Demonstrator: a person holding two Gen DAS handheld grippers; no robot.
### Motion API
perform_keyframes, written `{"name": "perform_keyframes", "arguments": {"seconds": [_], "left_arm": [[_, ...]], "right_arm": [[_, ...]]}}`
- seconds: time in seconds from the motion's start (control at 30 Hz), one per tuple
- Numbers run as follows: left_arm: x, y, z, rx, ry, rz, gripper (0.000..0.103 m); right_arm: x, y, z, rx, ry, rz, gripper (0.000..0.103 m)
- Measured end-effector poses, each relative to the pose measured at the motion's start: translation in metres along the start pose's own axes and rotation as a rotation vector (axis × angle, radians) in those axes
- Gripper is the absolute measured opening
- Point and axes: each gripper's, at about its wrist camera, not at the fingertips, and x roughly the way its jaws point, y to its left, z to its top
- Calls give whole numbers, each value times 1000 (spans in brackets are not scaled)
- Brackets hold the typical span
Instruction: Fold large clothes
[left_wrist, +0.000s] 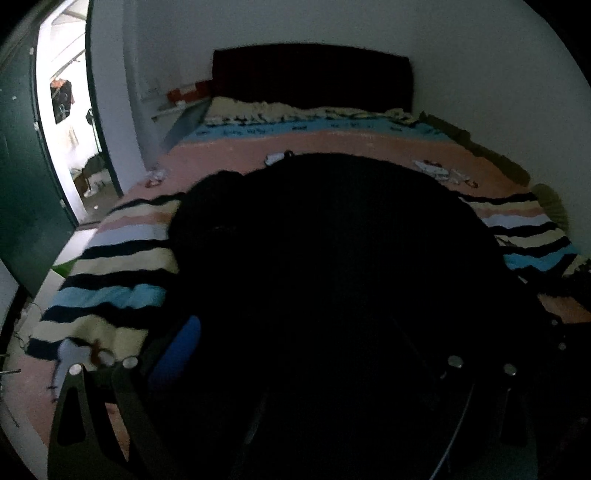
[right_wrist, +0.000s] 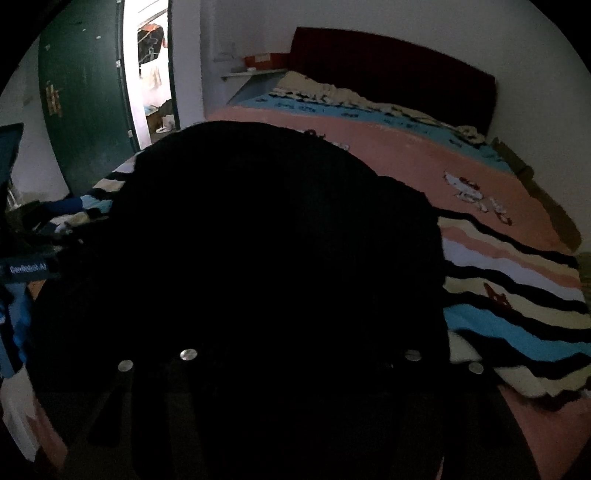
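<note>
A large black garment (left_wrist: 332, 236) lies spread over the bed's pink blanket with black, cream and blue wavy stripes (left_wrist: 118, 258), filling the middle of both my views. My left gripper (left_wrist: 291, 354) stands with its fingers apart, one blue-padded finger (left_wrist: 177, 354) at the cloth's near edge; I cannot tell whether they grip it. My right gripper (right_wrist: 266, 365) is lost against the dark cloth; its hold I cannot tell. A dark red headboard (right_wrist: 391, 62) backs the bed beside a green door (right_wrist: 85, 96).

A home bedroom: a bed (left_wrist: 332, 142) with a dark red headboard (left_wrist: 312, 72) and striped pink-and-blue blanket (right_wrist: 517, 295) stands against white walls, beside an open green door (right_wrist: 85, 107).
</note>
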Motion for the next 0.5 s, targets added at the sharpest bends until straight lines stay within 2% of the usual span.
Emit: {"name": "perform_keyframes", "arguments": {"seconds": [0.33,0.5], "left_arm": [[-72,34,-43,-10,-55,74,100],[-87,53,-59,-49,-60,81,100]], "right_arm": [[-66,-5,-52,18,-36,-35,65],[-93,-14,-70,63,-58,-67,68]]}}
